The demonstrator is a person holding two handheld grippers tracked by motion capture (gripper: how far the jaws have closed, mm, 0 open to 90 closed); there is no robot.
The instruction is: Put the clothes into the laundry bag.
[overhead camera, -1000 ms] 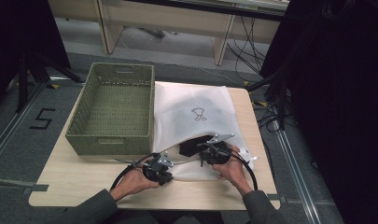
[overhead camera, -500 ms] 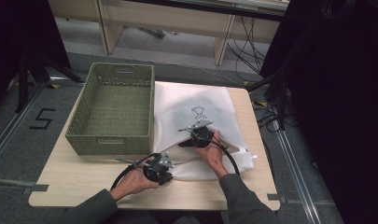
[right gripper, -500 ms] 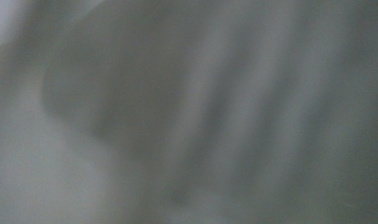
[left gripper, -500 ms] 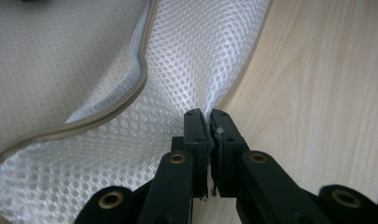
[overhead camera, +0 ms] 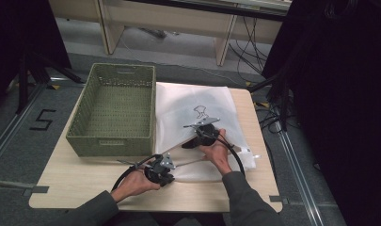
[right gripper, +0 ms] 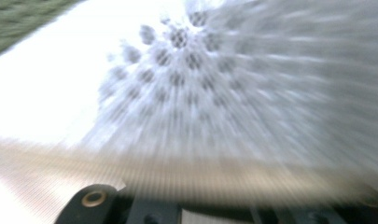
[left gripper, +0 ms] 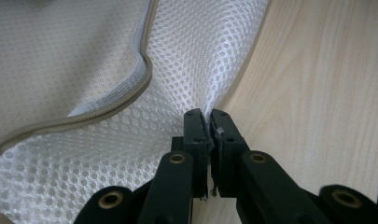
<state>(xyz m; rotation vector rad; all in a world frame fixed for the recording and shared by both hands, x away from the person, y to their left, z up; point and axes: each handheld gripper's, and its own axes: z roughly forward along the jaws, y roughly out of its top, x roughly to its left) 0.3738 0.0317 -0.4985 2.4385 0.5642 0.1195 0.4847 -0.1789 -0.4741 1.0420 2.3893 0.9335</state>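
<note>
**Limp mesh bag pinned at one corner**

The white mesh laundry bag [overhead camera: 197,117] lies flat across the middle of the desk [overhead camera: 84,181], just right of the green wicker basket [overhead camera: 114,109], which holds nothing. The left tool [overhead camera: 171,165] is clamped on the bag's near edge [left gripper: 196,100]. The right tool [overhead camera: 190,141] rests on the bag mid-frame; its jaws have just been opening, but blur hides whether cloth sits between them. The mesh looks light, soft and floppy; the zipper seam [left gripper: 107,105] seems the firmest hold.
</note>
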